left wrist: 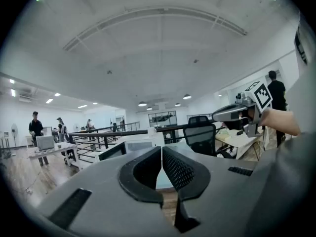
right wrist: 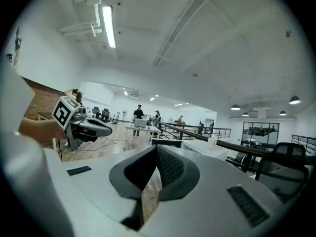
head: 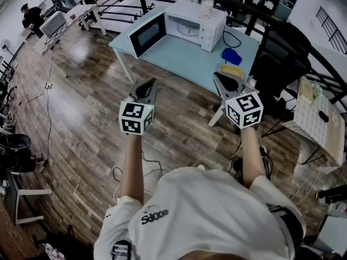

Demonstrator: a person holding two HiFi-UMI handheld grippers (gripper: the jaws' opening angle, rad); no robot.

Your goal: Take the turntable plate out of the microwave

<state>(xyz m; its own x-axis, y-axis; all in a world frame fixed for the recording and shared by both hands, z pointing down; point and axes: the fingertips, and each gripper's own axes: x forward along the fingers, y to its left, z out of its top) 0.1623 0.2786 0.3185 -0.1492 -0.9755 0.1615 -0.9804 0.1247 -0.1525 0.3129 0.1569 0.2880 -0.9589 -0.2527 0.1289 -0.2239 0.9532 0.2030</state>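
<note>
An open-plan office; desks (head: 81, 11) with a monitor (head: 53, 23); a swivel chair (head: 282, 58); wood floor (head: 81, 123).

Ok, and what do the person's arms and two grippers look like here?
Both the left gripper and right gripper have grey shells, dark curved tongs with dimpled pads, and a white cube of black square markers at the back. The person wears a white short-sleeved T-shirt; forearms are bare.

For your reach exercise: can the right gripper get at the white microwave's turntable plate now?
Probably not yet: the shut right gripper hangs well short of the white microwave, though its door stands open.
</note>
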